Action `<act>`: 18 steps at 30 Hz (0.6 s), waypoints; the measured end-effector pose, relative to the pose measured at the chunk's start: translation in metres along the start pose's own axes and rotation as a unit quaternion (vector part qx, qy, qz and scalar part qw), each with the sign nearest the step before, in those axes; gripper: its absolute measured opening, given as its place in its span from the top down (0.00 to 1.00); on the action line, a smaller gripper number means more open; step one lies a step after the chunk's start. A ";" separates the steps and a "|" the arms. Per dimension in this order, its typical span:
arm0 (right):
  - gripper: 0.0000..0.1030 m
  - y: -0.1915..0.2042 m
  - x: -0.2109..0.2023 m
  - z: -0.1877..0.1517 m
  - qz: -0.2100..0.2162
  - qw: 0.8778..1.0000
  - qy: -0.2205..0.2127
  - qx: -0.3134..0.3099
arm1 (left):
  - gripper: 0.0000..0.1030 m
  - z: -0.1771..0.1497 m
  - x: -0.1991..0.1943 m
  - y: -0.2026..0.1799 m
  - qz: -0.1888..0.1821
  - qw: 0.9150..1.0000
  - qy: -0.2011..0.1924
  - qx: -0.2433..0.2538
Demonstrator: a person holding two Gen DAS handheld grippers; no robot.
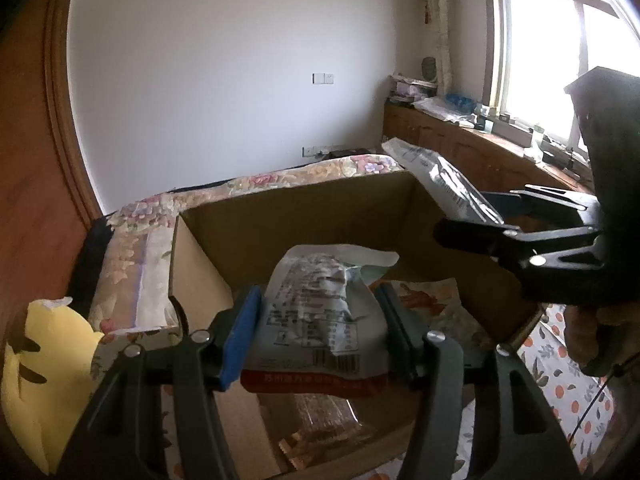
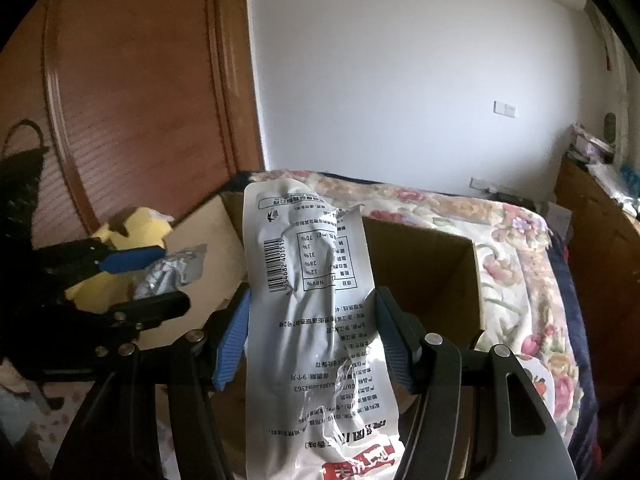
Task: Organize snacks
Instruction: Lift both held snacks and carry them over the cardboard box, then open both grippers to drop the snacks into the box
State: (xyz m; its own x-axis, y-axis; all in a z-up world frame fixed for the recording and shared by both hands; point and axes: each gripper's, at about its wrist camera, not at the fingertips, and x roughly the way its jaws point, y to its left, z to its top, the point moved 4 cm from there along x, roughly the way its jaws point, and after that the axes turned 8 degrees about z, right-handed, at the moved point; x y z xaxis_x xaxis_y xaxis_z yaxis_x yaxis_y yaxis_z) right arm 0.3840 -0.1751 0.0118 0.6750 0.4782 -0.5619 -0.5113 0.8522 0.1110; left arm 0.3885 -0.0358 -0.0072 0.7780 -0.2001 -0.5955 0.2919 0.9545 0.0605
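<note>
- Cardboard box: open-topped, stands on a cloth printed with oranges, its far wall against a floral quilt. This looks like the drop target for the snacks. A brown-wrapped snack pack already lies on the box floor near the near wall.
- Step in hand, as judged: both packets are being carried over the box for release.
- Right gripper: jaws clamped on a long white snack pouch, held lengthwise, its top end above the box's near-left corner. Advice: bring the whole length inside the walls before letting go, since the pouch is long and could catch on the rim or tip out.
- Left gripper: jaws closed on a crumpled grey-white snack packet, held above the box's near edge, over the interior. Advice: lower it toward the floor beside the brown pack, then release, so it lands flat.
- The two grippers are close together over the same opening; staggering the releases would avoid a clash.
- Room: white wall with a switch plate, a brown wooden door, a bright window over a cluttered wooden counter.
- A yellow soft toy lies just beside the box's left wall.
</note>
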 end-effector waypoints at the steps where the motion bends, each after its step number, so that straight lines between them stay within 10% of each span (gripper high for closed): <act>1: 0.39 -0.003 0.004 -0.001 -0.003 1.000 0.003 0.000 | 0.42 -0.002 0.002 0.000 0.000 1.000 0.002 -0.001; 18: 0.34 -0.009 0.017 -0.018 -0.023 0.999 0.029 0.008 | 0.42 -0.016 -0.021 -0.003 -0.007 1.000 -0.006 0.001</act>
State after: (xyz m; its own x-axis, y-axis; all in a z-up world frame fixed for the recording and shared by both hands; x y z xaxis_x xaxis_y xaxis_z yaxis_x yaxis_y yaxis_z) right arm 0.3904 -0.1781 -0.0131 0.6655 0.4256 -0.6132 -0.4710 0.8767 0.0974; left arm 0.3626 -0.0313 -0.0074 0.7804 -0.2153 -0.5870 0.3033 0.9513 0.0543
